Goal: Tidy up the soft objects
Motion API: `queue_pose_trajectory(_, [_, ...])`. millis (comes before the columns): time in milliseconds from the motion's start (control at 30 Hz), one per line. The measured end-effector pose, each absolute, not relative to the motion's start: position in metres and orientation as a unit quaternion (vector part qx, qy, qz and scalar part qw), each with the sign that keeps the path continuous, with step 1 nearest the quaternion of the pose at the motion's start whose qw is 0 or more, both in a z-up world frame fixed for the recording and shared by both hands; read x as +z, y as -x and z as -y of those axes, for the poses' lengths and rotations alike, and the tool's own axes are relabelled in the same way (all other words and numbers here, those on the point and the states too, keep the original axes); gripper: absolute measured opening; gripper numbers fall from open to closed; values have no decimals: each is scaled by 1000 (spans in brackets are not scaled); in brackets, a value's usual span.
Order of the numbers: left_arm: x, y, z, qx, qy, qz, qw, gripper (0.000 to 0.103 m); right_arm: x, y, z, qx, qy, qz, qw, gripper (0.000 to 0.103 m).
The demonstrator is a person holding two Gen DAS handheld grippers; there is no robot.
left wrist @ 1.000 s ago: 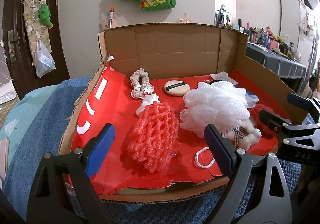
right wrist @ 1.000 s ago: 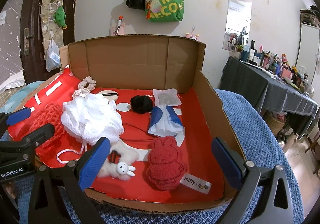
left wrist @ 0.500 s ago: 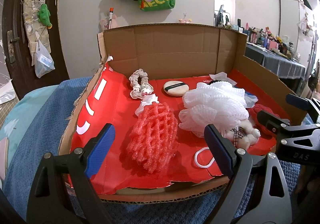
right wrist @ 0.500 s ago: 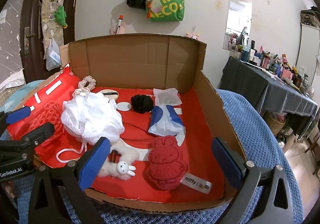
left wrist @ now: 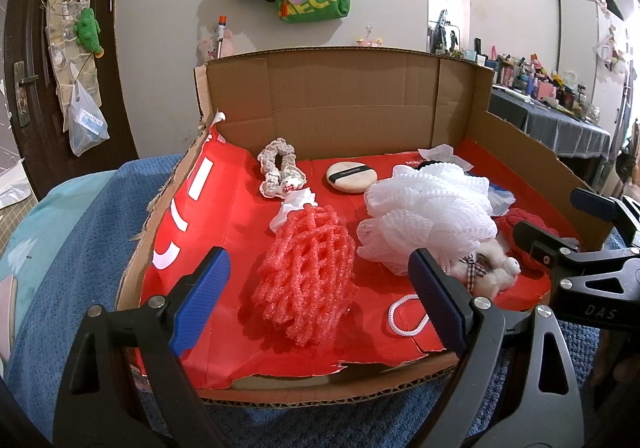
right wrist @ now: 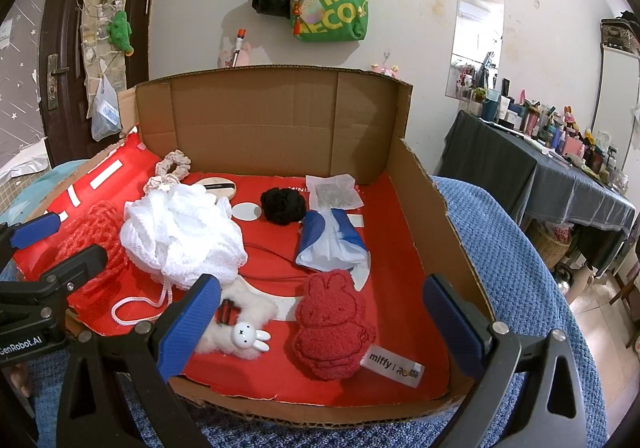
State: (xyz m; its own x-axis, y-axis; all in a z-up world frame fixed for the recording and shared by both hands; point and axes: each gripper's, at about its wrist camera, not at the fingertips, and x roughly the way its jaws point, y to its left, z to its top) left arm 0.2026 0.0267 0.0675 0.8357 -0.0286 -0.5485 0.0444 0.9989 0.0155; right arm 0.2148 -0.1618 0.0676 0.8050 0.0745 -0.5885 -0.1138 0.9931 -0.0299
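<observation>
A cardboard box (left wrist: 344, 103) with a red floor holds soft things. In the left wrist view a pink foam net (left wrist: 308, 276) lies in front of my open, empty left gripper (left wrist: 320, 308). A white mesh bath pouf (left wrist: 428, 211), a crochet scrunchie (left wrist: 276, 167) and a powder puff (left wrist: 351, 176) lie behind. In the right wrist view my open, empty right gripper (right wrist: 320, 324) hovers over the box's front edge, above a red plush rabbit (right wrist: 332, 324) and a white fluffy bunny clip (right wrist: 236, 332). A black scrunchie (right wrist: 283, 205) and a blue-white pouch (right wrist: 332, 244) lie further back.
The box (right wrist: 280, 127) sits on a blue blanket (right wrist: 500, 248). A wall with hanging bags (right wrist: 332, 3) is behind it, a dark door (left wrist: 24, 67) at the left, and a cluttered table (right wrist: 560, 175) at the right. A sachet (right wrist: 332, 193) lies near the back wall.
Both grippers have barely drifted. Nothing in the box has moved.
</observation>
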Motion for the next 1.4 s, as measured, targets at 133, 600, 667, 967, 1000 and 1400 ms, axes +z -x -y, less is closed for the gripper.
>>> queue_pose_trajectory(133, [67, -203, -27, -20, -14, -286, 958, 91, 68, -216, 161, 50, 32, -308, 949, 103])
queue_pose_trajectory(600, [67, -202, -27, -20, -14, -286, 958, 91, 66, -215, 162, 50, 34, -309, 949, 103])
queue_pose_trajectory(667, [67, -202, -27, -20, -14, -286, 958, 91, 66, -215, 163, 49, 34, -309, 949, 103])
queue_pose_trajectory(967, [67, -202, -27, -20, -14, -286, 958, 91, 66, -216, 162, 50, 34, -310, 949, 103])
queue_pose_trajectory(1000, [67, -202, -27, -20, -13, -286, 958, 91, 67, -216, 162, 49, 34, -310, 949, 103])
queue_pose_trajectory(1400, [67, -202, -28, -20, -14, -286, 958, 91, 67, -217, 162, 49, 35, -311, 948, 103])
